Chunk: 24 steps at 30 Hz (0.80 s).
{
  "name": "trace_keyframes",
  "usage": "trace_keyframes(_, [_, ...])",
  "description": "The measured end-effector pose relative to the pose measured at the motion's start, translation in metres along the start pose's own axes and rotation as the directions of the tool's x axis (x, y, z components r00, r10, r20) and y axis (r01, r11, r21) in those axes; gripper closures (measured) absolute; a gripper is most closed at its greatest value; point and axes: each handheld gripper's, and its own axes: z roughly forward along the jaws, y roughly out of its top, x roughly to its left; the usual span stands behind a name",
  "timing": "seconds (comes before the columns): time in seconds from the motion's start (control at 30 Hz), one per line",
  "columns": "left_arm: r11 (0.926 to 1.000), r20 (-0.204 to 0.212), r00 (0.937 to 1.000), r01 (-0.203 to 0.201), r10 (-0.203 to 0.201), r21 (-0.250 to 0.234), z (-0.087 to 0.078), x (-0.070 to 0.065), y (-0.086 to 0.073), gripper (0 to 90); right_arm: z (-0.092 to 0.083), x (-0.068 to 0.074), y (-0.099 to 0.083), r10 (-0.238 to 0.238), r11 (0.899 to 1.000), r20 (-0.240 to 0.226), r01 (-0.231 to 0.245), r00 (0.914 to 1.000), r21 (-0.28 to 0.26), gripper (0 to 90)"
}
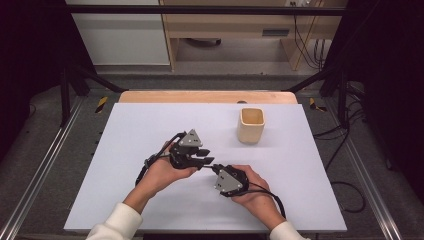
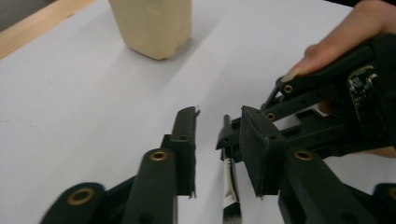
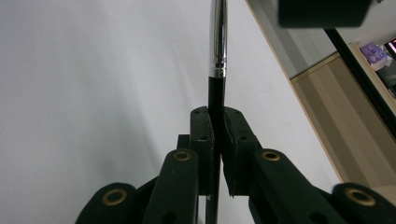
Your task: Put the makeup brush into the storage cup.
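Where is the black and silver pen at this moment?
The pen is clamped between the right tongs, near the middle of the white table, and it points toward the open left tongs, nearer the person than the beige cup.

Slim black-and-chrome pen-like rod (image 3: 217,46): far end cut off by the top edge of the right gripper view, near end hidden between the right gripper (image 3: 217,135) jaws, and too small in the high view to identify. In the left gripper view the square beige wooden cup (image 2: 152,25) is cropped at the top edge, rim out of frame. The person's right hand (image 2: 345,37) there is cut off at the top-right corner, and the left gripper (image 2: 219,144) linkages are blurred at the bottom edge.
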Motion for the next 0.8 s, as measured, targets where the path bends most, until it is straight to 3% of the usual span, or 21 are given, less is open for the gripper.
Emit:
trace_keyframes(0.2, [0.9994, -0.039, 0.9989, 0.025, -0.026, -0.024, -0.002, 0.005, -0.002, 51.8, 0.0, -0.001, -0.001, -0.01, 1.0, 0.001, 0.01, 0.9999, 0.006, 83.6])
trace_keyframes(0.47, [0.9982, -0.071, 0.9962, 0.048, -0.05, -0.037, -0.004, 0.011, -0.005, 44.6, -0.001, -0.001, -0.002, -0.012, 1.0, 0.002, 0.012, 0.9999, 0.01, 83.6])
trace_keyframes(0.6, [0.9989, -0.097, 0.9945, 0.039, -0.041, -0.027, -0.004, 0.013, -0.007, 40.7, -0.001, -0.002, -0.002, -0.014, 1.0, 0.002, 0.014, 0.9999, 0.009, 83.6])
trace_keyframes(0.8, [0.9971, -0.134, 0.9899, 0.037, -0.045, -0.066, -0.008, 0.017, -0.009, 31.4, -0.001, -0.002, -0.002, -0.014, 1.0, 0.002, 0.014, 0.9999, 0.012, 83.6])
